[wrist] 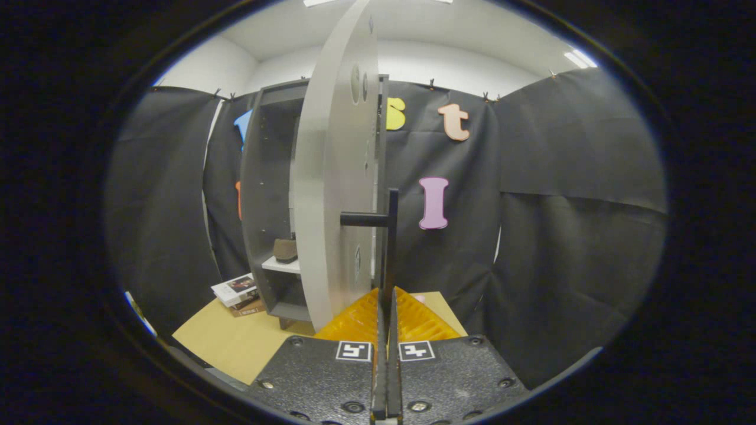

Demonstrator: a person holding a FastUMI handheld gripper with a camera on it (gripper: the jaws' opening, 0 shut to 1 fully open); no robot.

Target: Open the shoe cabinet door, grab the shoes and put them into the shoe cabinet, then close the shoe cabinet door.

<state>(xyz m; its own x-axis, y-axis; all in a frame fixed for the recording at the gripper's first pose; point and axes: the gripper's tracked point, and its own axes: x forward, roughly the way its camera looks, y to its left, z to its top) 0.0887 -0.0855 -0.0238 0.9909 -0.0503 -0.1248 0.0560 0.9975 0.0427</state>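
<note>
The shoe cabinet (pixel 260 195) is dark grey, its door (pixel 331 195) pale grey with a black handle (pixel 387 236). A brown shoe (pixel 285 250) sits on a white shelf (pixel 280 265) above the tan table (pixel 236 342).

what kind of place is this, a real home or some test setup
Most likely a staged test booth, not a home. Black cloth is clipped up as walls, a lone grey shoe cabinet with a shoe inside stands on a sheet of cardboard, and the gripper is closed on the door handle.

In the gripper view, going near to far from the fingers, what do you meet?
Fingers closed on the door handle → open door → cabinet with a shoe on its shelf → black cloth wall.
</note>
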